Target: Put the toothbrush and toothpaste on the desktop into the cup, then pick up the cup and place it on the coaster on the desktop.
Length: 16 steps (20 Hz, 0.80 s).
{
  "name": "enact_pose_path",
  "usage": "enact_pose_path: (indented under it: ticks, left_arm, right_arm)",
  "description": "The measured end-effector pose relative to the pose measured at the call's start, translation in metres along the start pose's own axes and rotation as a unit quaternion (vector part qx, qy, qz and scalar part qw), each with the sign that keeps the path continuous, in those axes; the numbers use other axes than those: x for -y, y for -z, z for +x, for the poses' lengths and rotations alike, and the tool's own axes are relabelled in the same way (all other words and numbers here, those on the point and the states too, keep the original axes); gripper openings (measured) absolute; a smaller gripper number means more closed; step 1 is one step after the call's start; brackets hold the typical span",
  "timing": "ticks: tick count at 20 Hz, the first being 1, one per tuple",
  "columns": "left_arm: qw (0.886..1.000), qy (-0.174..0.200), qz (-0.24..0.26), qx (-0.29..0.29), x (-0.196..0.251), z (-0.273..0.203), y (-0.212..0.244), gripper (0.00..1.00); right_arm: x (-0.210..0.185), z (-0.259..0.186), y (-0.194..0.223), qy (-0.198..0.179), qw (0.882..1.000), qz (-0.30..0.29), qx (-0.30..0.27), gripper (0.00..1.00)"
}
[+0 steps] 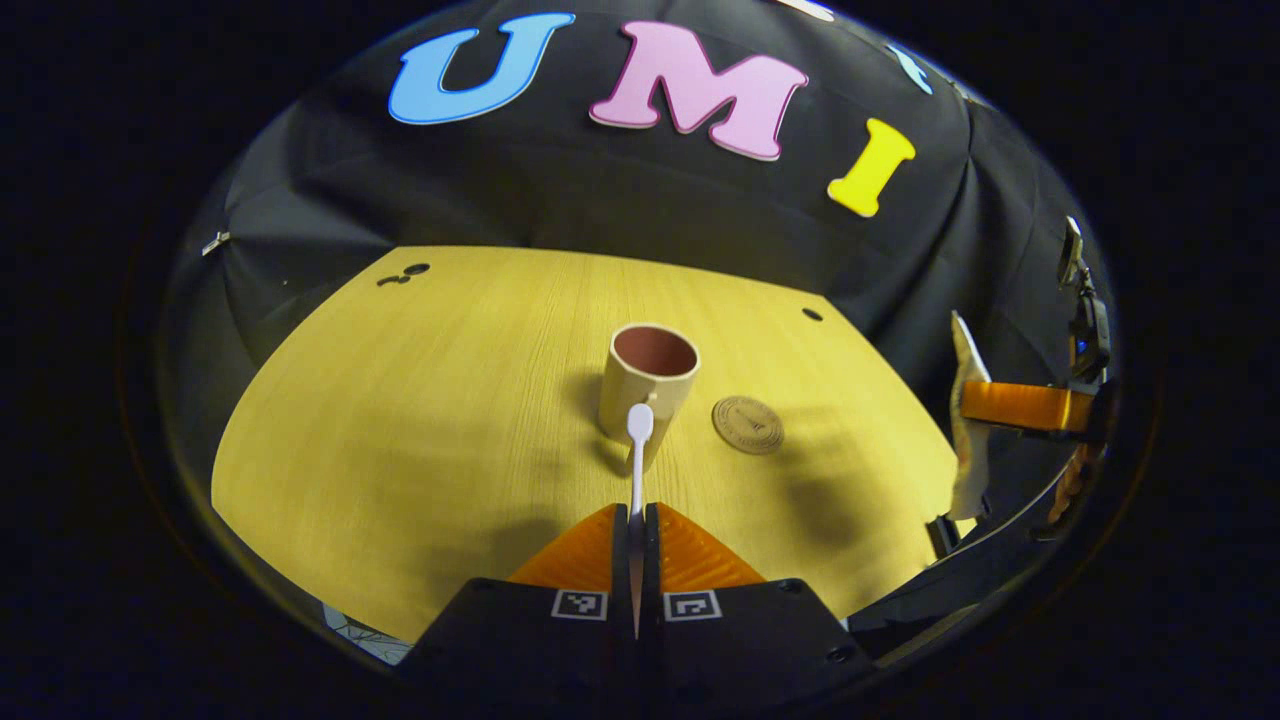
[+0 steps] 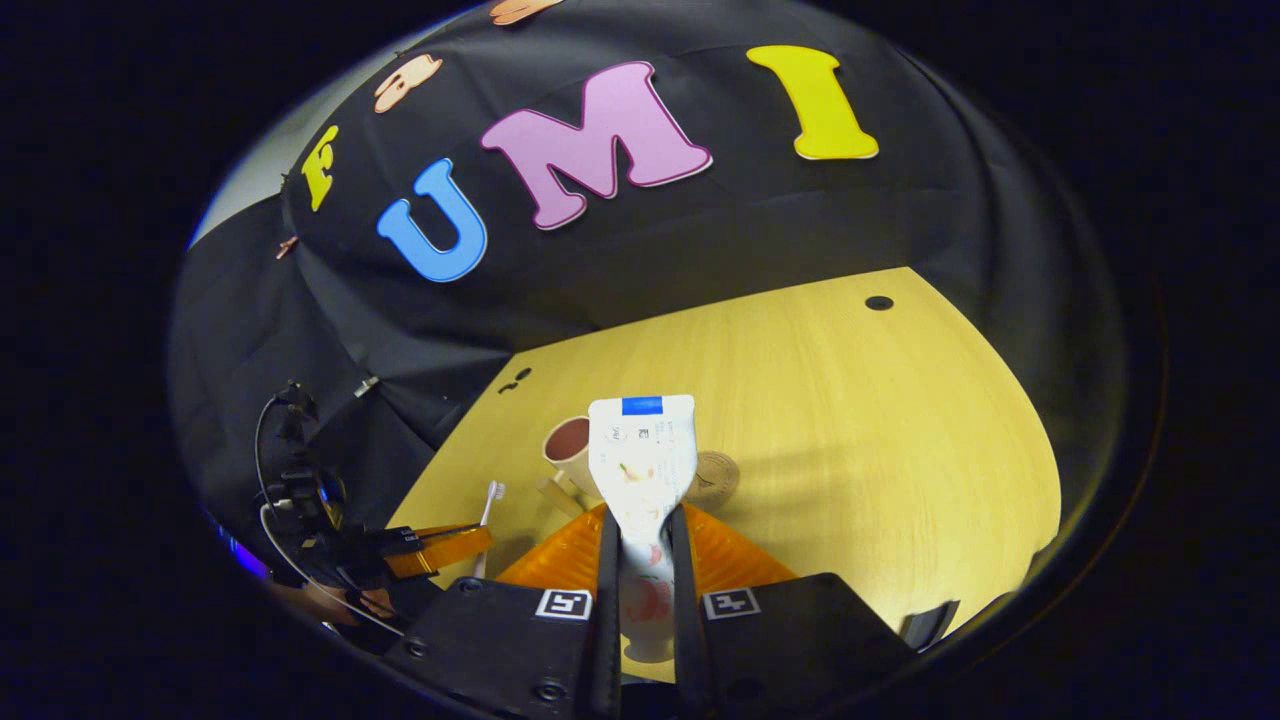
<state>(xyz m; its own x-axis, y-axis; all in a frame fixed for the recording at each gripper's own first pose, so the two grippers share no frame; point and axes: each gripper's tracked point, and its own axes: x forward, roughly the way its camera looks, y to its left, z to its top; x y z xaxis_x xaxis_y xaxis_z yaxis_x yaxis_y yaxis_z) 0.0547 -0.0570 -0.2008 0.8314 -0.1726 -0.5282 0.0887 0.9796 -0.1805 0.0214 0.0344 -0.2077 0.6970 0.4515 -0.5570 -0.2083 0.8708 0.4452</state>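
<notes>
In the left gripper view we see the left tool (image 1: pixel 636 520) with its two fingers drawn together on the handle of the toothbrush (image 1: pixel 638 455). The brush is white and slim; its rounded head points up and away from the tool and overlaps the near wall of the cup (image 1: pixel 648 385) in this view, though we cannot tell whether it touches.

In the right gripper view the right tool (image 2: pixel 640 540) is clamped on the toothpaste (image 2: pixel 641 455), one finger on each side of the tube. The tube is white with small print and a pale picture on its face, and a blue band marks the flat crimped end, which stands upward, clear of the worktop (image 2: pixel 900 450).

Beyond the tools, the cup stands upright on the yellow wood-grain worktop. It is beige outside, reddish-brown inside, with a faceted wall and an open mouth; we see nothing in it. Just beside it, on its right in the left gripper view, lies the coaster (image 1: pixel 747 425), a flat brown disc with an embossed mark, apart from the cup.

Farther off, small dark holes dot the worktop's corners, and the black cloth wall closes the booth.
</notes>
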Motion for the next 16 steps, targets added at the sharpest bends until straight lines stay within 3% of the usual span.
enact_pose_path:
  ticks: [8, 13, 16]
  left_arm:
    - [0.998, 0.045, -0.003, 0.041, 0.002, -0.056, -0.037, 0.06]
    - [0.999, 0.038, 0.001, 0.037, -0.016, -0.081, -0.031, 0.06]
    - [0.999, 0.018, -0.012, 0.035, -0.036, -0.092, -0.029, 0.06]
  right_arm:
    - [-0.085, 0.079, -0.065, -0.067, 0.995, -0.013, 0.069, 0.25]
    - [-0.11, 0.149, -0.072, -0.084, 0.994, -0.012, 0.076, 0.25]
    - [-0.104, 0.185, -0.073, -0.079, 0.994, -0.017, 0.073, 0.25]
